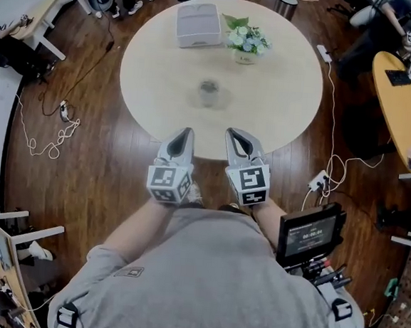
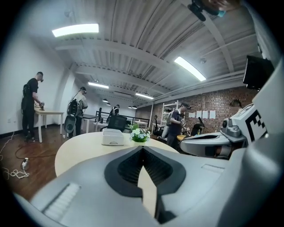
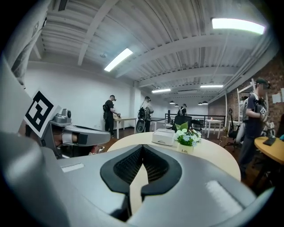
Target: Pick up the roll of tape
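Observation:
The roll of tape [image 1: 209, 92] is a small greyish, see-through ring lying flat near the middle of the round beige table [image 1: 282, 109]. My left gripper [image 1: 187, 131] and right gripper [image 1: 230, 132] sit side by side over the table's near edge, both pointing at the tape and well short of it. Each one has its jaws shut with nothing between them. In the left gripper view the left gripper [image 2: 142, 148] blocks the tape from sight. The right gripper [image 3: 143, 146] does the same in the right gripper view.
A white box [image 1: 199, 25] and a small pot of flowers [image 1: 245, 40] stand at the table's far side. Cables [image 1: 51, 135] and a power strip [image 1: 318, 182] lie on the wood floor around the table. Other desks [image 1: 403, 105] and several people [image 2: 31, 106] stand farther off.

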`<action>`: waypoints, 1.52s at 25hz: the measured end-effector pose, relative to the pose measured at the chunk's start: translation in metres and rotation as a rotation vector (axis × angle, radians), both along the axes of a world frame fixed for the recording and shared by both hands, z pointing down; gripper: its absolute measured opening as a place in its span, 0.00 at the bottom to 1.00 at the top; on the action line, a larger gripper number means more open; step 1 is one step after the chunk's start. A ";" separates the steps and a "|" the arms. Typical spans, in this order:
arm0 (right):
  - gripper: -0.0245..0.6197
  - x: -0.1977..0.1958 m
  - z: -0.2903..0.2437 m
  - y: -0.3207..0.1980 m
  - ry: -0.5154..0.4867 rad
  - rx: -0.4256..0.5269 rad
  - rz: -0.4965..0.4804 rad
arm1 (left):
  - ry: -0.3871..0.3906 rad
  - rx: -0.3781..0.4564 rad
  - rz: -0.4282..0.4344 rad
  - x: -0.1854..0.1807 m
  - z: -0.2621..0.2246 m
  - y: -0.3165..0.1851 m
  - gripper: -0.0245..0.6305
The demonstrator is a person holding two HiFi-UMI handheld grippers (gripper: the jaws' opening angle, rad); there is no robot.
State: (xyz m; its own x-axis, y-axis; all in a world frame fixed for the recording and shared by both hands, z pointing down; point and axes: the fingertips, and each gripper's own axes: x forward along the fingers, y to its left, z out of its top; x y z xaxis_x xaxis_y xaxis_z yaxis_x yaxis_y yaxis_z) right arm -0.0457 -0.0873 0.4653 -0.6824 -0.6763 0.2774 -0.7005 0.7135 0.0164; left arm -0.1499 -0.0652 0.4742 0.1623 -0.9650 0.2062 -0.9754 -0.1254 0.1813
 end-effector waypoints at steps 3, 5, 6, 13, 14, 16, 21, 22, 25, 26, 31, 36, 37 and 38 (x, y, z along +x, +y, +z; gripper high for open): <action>0.06 -0.013 -0.001 -0.018 0.010 0.002 0.051 | 0.000 -0.004 0.040 -0.018 0.003 -0.023 0.04; 0.06 -0.019 -0.003 -0.028 0.014 0.004 0.081 | 0.001 -0.010 0.064 -0.027 0.005 -0.035 0.04; 0.06 -0.022 -0.003 -0.031 0.019 0.006 0.096 | 0.002 -0.013 0.076 -0.031 0.007 -0.040 0.04; 0.06 -0.036 0.007 -0.046 0.044 -0.006 0.165 | 0.003 -0.045 0.127 -0.052 0.024 -0.072 0.04; 0.06 -0.035 0.009 -0.050 0.048 -0.010 0.169 | 0.002 -0.051 0.129 -0.052 0.026 -0.077 0.04; 0.06 -0.033 0.014 -0.061 0.050 -0.020 0.174 | -0.001 -0.065 0.131 -0.052 0.032 -0.088 0.04; 0.06 -0.029 0.027 -0.093 0.044 -0.053 0.163 | -0.023 -0.115 0.111 -0.052 0.049 -0.116 0.04; 0.06 -0.028 0.030 -0.100 0.043 -0.061 0.156 | -0.029 -0.126 0.103 -0.052 0.052 -0.121 0.04; 0.06 -0.026 0.038 -0.120 0.038 -0.085 0.128 | -0.055 -0.159 0.080 -0.053 0.062 -0.138 0.04; 0.06 -0.025 0.041 -0.127 0.036 -0.093 0.118 | -0.064 -0.171 0.072 -0.053 0.066 -0.144 0.04; 0.06 -0.025 0.057 -0.156 0.041 -0.124 0.079 | -0.092 -0.240 0.038 -0.060 0.087 -0.172 0.04; 0.06 -0.022 0.068 -0.170 0.043 -0.153 0.066 | -0.129 -0.296 0.035 -0.062 0.103 -0.188 0.04; 0.06 -0.022 0.070 -0.172 0.043 -0.160 0.067 | -0.137 -0.309 0.040 -0.062 0.107 -0.190 0.04; 0.06 -0.022 0.073 -0.174 0.043 -0.167 0.069 | -0.144 -0.320 0.047 -0.062 0.109 -0.193 0.04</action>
State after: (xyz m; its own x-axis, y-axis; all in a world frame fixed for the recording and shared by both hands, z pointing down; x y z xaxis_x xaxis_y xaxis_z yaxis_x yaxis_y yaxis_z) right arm -0.0674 -0.2609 0.5379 -0.6210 -0.6631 0.4181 -0.7490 0.6591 -0.0672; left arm -0.2123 -0.2580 0.5836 0.1521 -0.8399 0.5210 -0.9884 -0.1295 0.0796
